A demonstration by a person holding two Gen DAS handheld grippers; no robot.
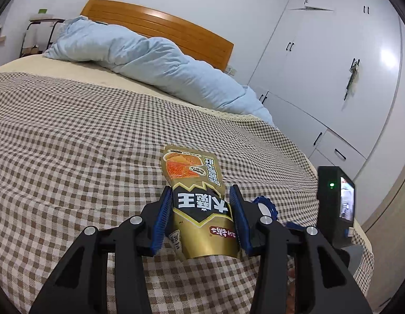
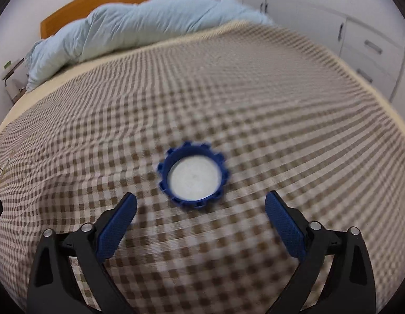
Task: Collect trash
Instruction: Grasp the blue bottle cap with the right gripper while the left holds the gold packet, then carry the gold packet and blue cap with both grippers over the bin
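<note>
You are working in a home bedroom. In front of you is a bed [image 1: 71, 120] with a brown-and-cream checked cover, a rumpled pale blue duvet [image 1: 139, 60] heaped against a curved wooden headboard [image 1: 176, 30]. Along the right wall runs a white built-in wardrobe [image 1: 333, 78] with black handles and drawers, and a small shelf rack [image 1: 40, 34] stands beside the headboard.

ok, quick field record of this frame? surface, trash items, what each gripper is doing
surface: checked bedspread, blue quilt bunched by the headboard
trash 1: gold snack packet, held in the left gripper
trash 2: blue bottle cap, lying open side up on the bedspread
right gripper: open, just short of the cap, not touching it
view note: right wrist view is motion-blurred
</note>
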